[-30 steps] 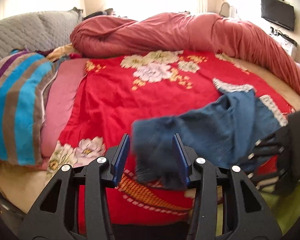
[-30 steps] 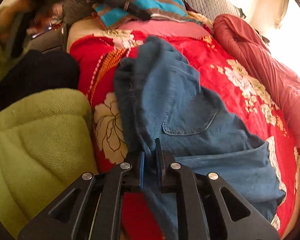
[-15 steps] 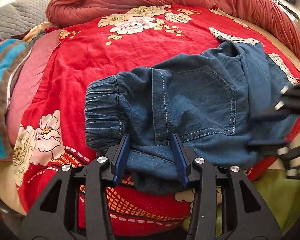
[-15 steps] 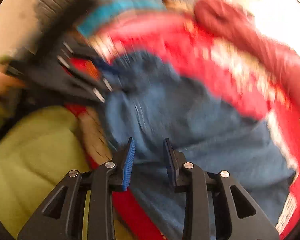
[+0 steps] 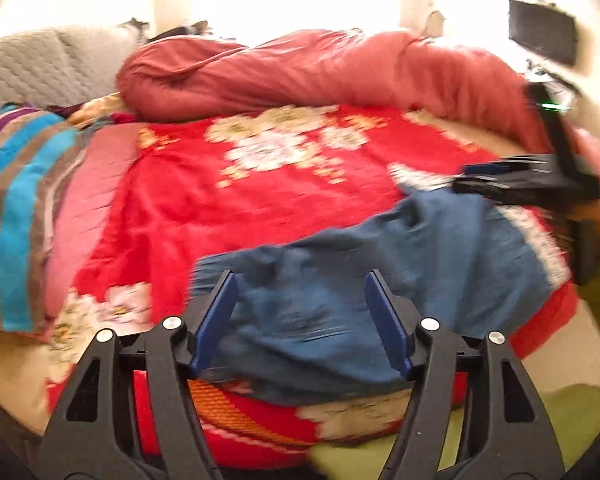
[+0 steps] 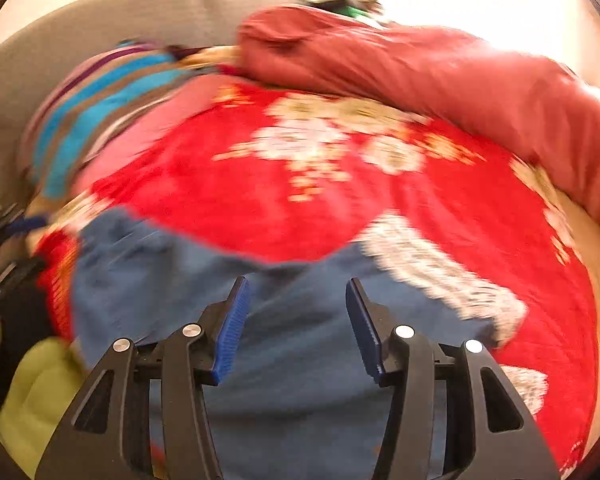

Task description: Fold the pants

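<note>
Both your left gripper and right gripper have just been opening, nothing pinched, so the blue denim pants on the red floral blanket may slump unfolded.

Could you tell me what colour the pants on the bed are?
Blue denim pants, clearest in the left wrist view.

Pants: plain blue denim. Bedspread: bright red with a white and yellow flower pattern and a white patterned border; quilt rolled along the far side, plain brick red; pillow, stripes of turquoise, brown and purple; cushion, grey with quilted stitching. Both grippers: black frames, blue ribbed pads, silver screws.
</note>
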`<state>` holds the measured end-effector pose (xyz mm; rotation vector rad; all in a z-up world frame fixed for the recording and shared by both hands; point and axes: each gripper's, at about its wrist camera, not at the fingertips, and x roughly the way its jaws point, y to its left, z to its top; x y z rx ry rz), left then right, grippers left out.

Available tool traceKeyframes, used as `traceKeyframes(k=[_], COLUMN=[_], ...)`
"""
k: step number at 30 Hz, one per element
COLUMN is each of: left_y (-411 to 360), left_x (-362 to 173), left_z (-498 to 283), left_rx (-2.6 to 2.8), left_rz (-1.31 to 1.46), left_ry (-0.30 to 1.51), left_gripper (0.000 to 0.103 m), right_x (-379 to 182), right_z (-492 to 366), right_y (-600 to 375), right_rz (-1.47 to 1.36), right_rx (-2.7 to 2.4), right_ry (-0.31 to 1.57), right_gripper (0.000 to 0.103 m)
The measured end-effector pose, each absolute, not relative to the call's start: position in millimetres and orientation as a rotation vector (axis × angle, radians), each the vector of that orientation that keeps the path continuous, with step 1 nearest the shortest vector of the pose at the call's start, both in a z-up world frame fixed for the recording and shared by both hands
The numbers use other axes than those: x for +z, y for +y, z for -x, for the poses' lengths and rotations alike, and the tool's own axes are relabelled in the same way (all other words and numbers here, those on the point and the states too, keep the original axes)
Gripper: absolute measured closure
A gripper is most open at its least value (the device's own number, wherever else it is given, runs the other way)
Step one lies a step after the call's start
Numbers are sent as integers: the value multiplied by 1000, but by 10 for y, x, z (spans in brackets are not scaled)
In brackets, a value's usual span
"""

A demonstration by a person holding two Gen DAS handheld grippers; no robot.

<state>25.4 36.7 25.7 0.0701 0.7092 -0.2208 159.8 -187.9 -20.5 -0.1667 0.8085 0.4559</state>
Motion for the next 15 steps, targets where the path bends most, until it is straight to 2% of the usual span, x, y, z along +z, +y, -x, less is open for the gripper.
traceKeyframes(k=[7, 15], left_y=[-370, -661], left_x=[-33, -551], left_z=[-430, -829], left_rx=[-497, -527], left_rz=[-76, 2], left_ry=[826, 1011], left_gripper=[44, 46], right_x=[-389, -725], right_z=[-2344, -2899], right_y=[-1949, -1855], right_rz=[90, 63], right_rx=[371, 316], right_ry=[916, 1032], right_gripper=[50, 49])
